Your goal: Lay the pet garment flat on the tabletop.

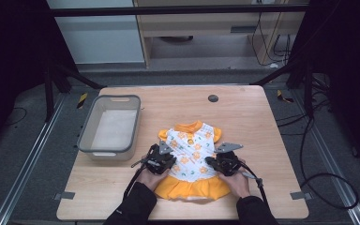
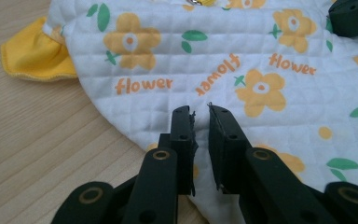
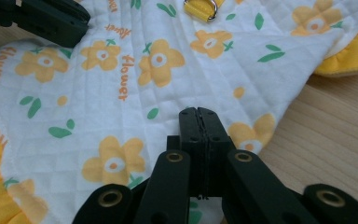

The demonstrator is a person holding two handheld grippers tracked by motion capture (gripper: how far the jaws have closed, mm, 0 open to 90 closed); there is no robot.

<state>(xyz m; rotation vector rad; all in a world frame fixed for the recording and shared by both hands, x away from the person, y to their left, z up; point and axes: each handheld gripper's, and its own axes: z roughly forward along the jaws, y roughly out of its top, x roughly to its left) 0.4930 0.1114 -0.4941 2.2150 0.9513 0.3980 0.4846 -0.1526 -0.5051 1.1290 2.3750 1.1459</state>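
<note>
Here, left tongs point(image 2: 201, 114) slightly apart, right tongs point(image 3: 198, 113) together, both low over the dress point(image 1: 191, 146).

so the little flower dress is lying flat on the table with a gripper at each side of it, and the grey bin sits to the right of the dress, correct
Not quite: the grey bin sits to the left of the flower dress, not the right. The high view shows it. The rest holds: the dress lies flat on the table, with the left gripper at one side and the right gripper at the other.
</note>
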